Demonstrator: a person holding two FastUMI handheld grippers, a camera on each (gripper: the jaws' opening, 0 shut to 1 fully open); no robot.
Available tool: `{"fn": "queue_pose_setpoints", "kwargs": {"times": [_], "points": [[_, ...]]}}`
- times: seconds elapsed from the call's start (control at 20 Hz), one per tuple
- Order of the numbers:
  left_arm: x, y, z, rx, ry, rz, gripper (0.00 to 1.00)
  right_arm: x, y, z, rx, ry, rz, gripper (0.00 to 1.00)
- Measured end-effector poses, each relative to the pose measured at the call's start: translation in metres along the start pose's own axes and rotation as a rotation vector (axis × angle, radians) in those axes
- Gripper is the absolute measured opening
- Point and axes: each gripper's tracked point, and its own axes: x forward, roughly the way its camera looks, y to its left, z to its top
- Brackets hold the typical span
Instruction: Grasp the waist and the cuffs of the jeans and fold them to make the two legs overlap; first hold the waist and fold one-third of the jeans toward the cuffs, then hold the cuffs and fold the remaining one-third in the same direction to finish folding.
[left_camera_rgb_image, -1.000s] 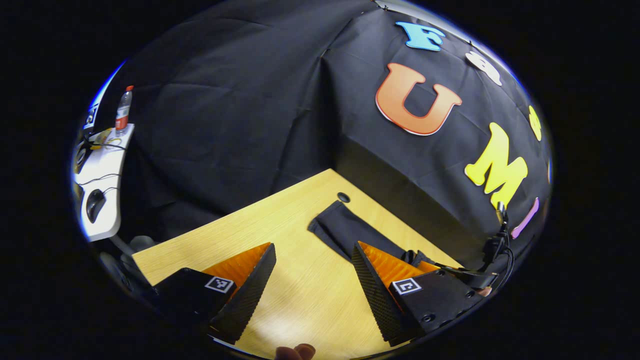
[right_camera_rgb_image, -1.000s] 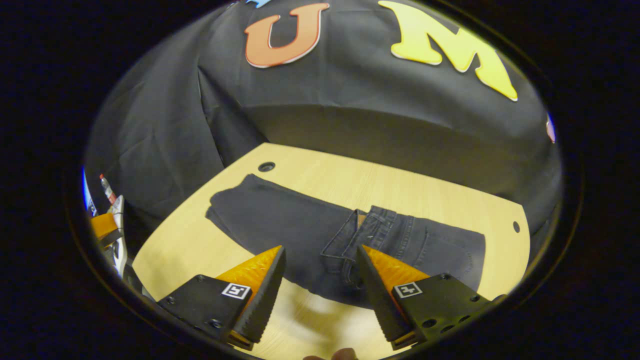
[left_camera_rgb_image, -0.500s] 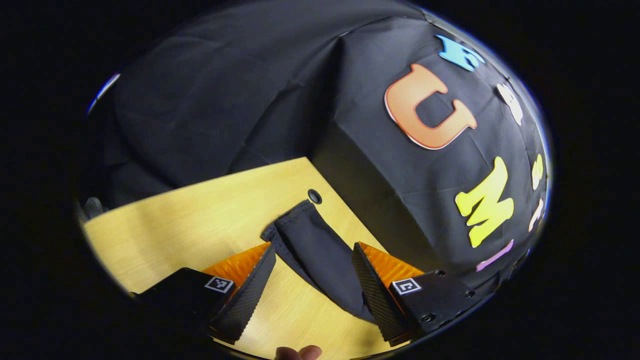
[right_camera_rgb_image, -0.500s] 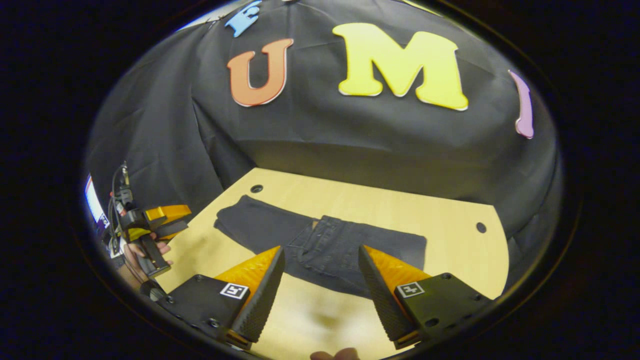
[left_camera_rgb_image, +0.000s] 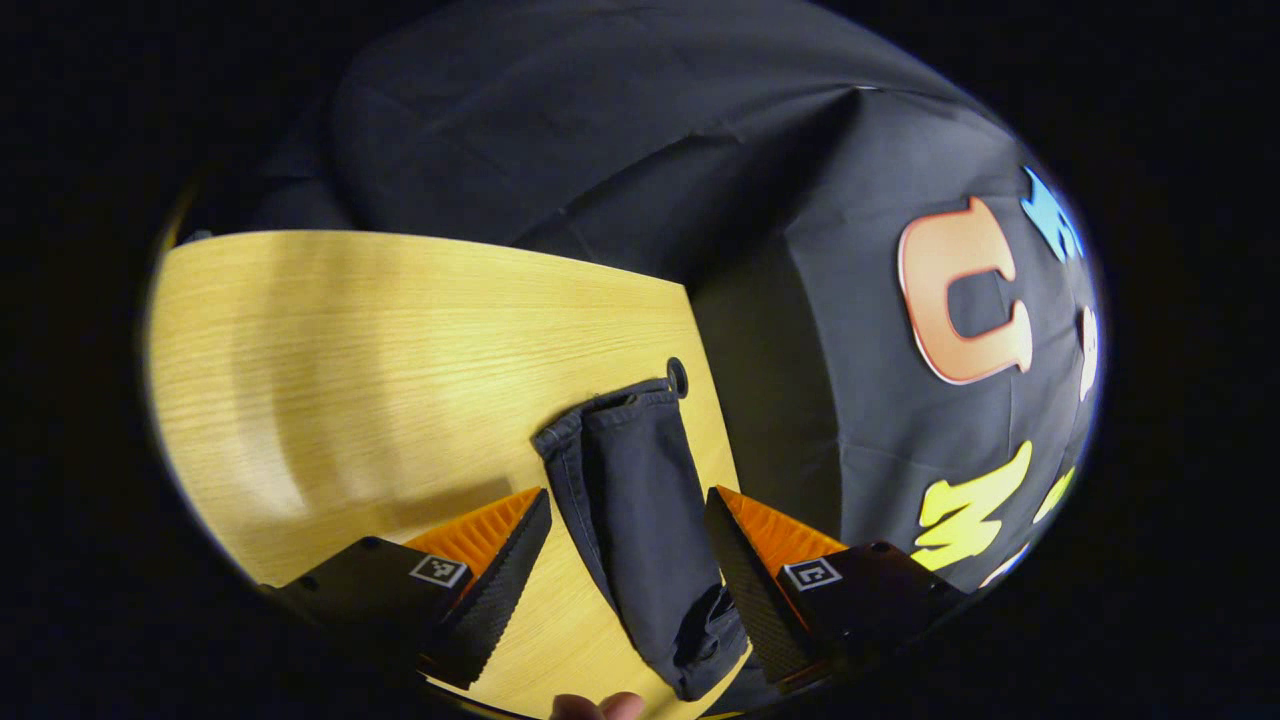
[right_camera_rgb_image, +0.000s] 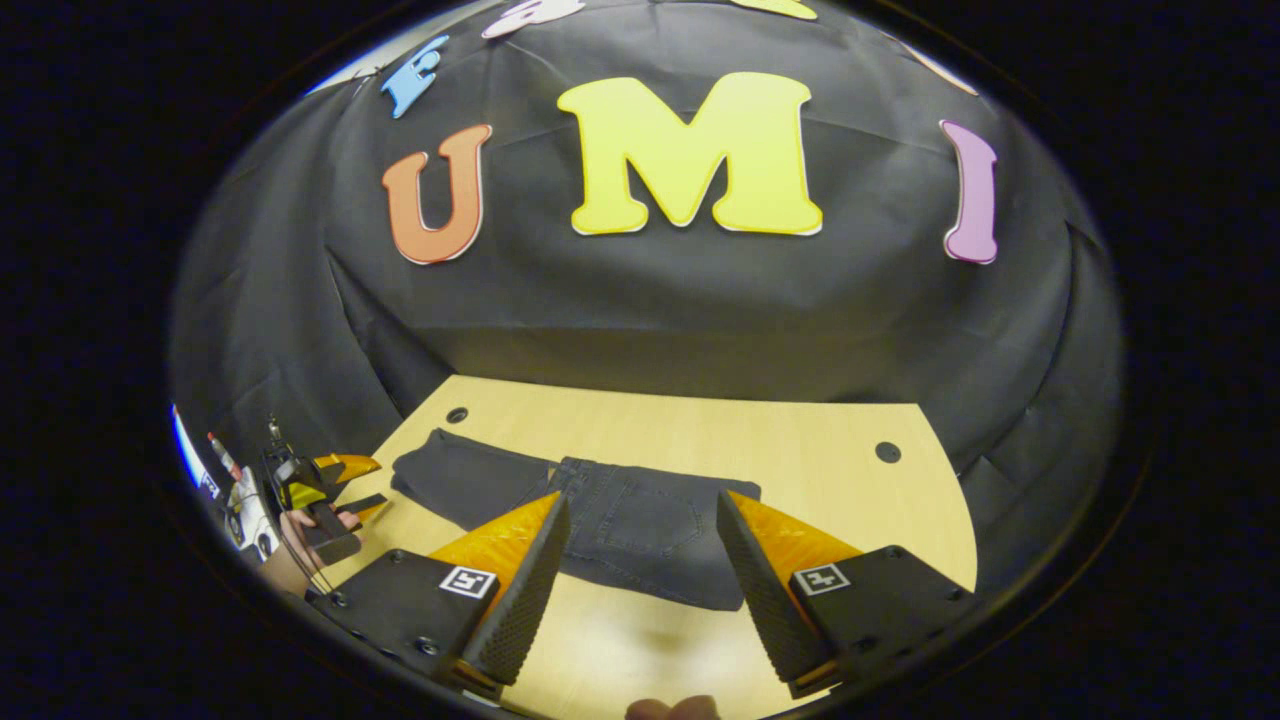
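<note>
Left gripper (left_camera_rgb_image: 627, 510): jaws spread wide, gripping nothing, hovering over the jeans (left_camera_rgb_image: 640, 500) with the leg cloth running up between the two fingers (left_camera_rgb_image: 505, 575) without touching them.
Right gripper (right_camera_rgb_image: 640, 520): jaws wide apart too, nothing in them, poised above the near edge of the jeans, clear of the cloth.
Thumb tips: a bit of the person's hand peeks in at the bottom edge of each view, below the jeans.
Jeans: dark denim, lying flat on the wooden table (right_camera_rgb_image: 800, 450); the waist part is already turned over onto the legs, pocket side up, in the right gripper view.
Cuffs (left_camera_rgb_image: 612, 408): stacked one on the other at the jeans' far end, seen from the left gripper, just beside the round hole (left_camera_rgb_image: 677, 376) near the table corner.
Other gripper: off past the jeans' cuff end, in the right gripper view, held in a hand (right_camera_rgb_image: 300, 525) beyond the table edge.
Wall (right_camera_rgb_image: 640, 300): black cloth rising behind the jeans and table.
</note>
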Motion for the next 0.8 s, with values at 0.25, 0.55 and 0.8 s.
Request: {"fn": "queue_pose_setpoints", "kwargs": {"times": [0.25, 0.55, 0.8], "points": [[0.023, 0.013, 0.002, -0.047, 0.029, 0.03, 0.99, -0.002, -0.019, -0.005, 0.017, 0.014, -0.026, 0.89], [0.041, 0.004, 0.009, -0.074, 0.032, 0.005, 0.98, -0.004, -0.044, -0.011, 0.061, 0.033, -0.068, 0.92], [0.056, 0.009, 0.007, -0.05, 0.036, 0.017, 0.87, -0.009, -0.058, -0.013, 0.061, 0.036, -0.091, 0.92]]}}
